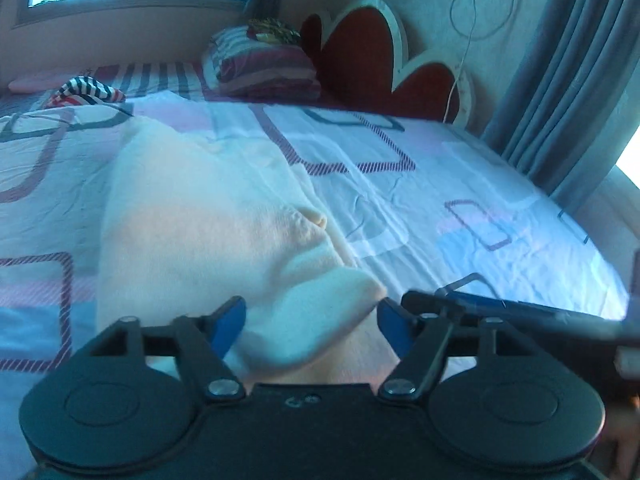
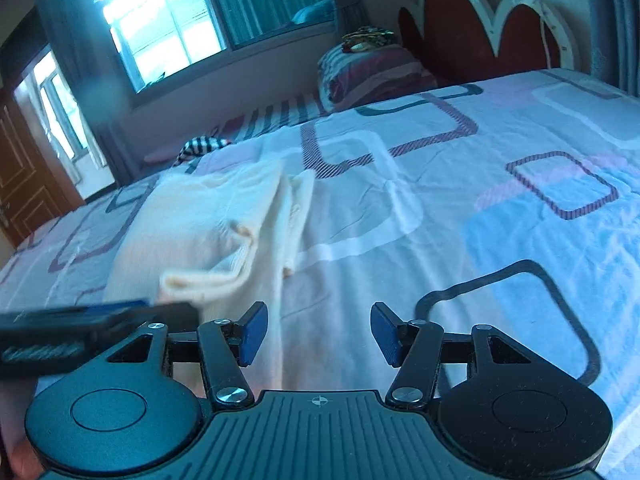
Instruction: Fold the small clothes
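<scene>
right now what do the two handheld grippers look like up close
Both are black plastic. The left gripper and right gripper each have two round discs, silver pivot screws on angled link arms, and blue finger pads. The right one's base is ribbed with a small crosshair mark.

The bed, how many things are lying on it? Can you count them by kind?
Cream garment, partly folded: 1
Striped dark-and-white cloth at the far side: 1
Folded striped quilt by the headboard: 1
Patterned bundle on top of the quilt: 1
Total: 4

Neither tool is counted; both hang above the bed with nothing between their pads.
</scene>
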Action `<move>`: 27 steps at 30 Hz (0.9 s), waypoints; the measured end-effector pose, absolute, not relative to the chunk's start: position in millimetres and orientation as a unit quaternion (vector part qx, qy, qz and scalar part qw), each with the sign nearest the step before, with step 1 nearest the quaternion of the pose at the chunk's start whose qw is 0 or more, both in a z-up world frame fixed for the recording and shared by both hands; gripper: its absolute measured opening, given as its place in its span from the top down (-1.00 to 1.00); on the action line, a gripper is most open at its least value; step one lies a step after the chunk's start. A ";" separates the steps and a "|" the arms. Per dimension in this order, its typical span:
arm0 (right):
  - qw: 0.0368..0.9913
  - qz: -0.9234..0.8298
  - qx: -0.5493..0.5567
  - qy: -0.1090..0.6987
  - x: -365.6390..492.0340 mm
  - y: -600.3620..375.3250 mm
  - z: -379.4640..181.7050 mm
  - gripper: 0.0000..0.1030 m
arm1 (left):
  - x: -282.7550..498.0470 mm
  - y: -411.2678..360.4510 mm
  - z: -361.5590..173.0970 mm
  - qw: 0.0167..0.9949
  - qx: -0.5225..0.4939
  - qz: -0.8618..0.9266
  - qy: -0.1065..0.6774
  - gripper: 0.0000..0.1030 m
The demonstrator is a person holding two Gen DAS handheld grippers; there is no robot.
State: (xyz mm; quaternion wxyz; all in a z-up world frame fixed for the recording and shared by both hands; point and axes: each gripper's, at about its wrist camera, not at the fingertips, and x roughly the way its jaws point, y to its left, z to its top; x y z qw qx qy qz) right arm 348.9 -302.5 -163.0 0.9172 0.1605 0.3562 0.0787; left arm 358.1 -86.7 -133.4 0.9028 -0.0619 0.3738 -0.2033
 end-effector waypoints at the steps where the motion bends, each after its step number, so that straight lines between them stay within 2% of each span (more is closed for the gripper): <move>1: 0.917 0.078 0.168 0.353 349.4 -305.6 -159.8 -0.10 | 355.0 -84.2 -130.2 0.903 -0.062 -0.203 0.374 -0.38; 12: 0.899 0.146 0.213 0.355 398.7 -276.7 -141.4 -0.10 | 383.6 -12.0 -104.3 0.926 -0.104 -0.089 0.352 -0.47; 21: 0.877 0.149 0.235 0.391 444.5 -256.5 -173.1 -0.10 | 441.8 18.3 -140.7 0.917 -0.127 -0.047 0.375 -0.33; 26: 0.869 0.158 0.255 0.394 455.9 -251.3 -177.0 -0.10 | 458.2 18.4 -157.0 0.909 -0.138 -0.061 0.388 -0.36; 27: 0.868 0.159 0.256 0.395 456.4 -250.3 -176.7 0.03 | 459.5 19.1 -159.0 0.908 -0.142 -0.061 0.390 -0.38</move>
